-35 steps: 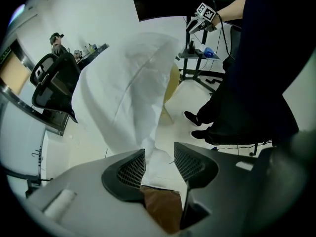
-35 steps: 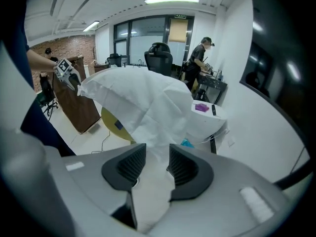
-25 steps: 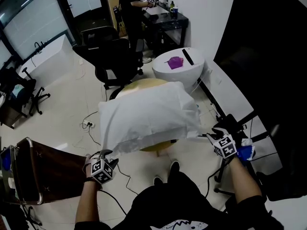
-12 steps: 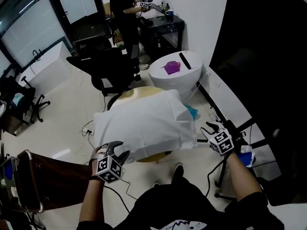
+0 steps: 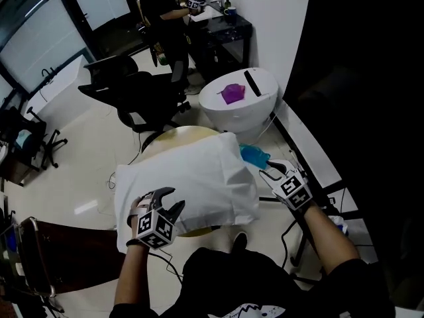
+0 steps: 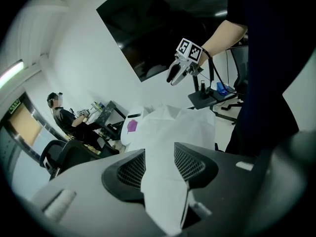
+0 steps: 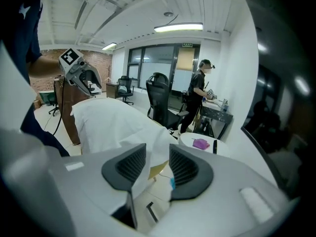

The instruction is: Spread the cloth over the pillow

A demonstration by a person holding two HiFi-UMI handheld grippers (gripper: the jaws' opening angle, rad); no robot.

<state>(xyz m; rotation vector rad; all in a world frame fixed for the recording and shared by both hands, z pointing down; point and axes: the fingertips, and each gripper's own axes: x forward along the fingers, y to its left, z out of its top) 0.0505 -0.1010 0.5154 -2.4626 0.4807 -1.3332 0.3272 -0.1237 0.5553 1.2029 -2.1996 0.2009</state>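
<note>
— So, where is the cloth (image 5: 192, 177)?
— It lies white over the round table (image 5: 179, 132) and hides most of the top. Two of its corners are lifted, one at the near left and one at the right.
— What about the left gripper (image 5: 162, 201)?
— Its jaws are pinching the near-left corner, and fabric fills the gap between the pads.
— And the right gripper (image 5: 270, 176)?
— It is at the cloth's right edge, jaws closed on that corner, with fabric running between them.
— And the pillow?
— I cannot make it out under the cloth. A teal thing (image 5: 254, 155) peeks out just beside the right gripper.
</note>
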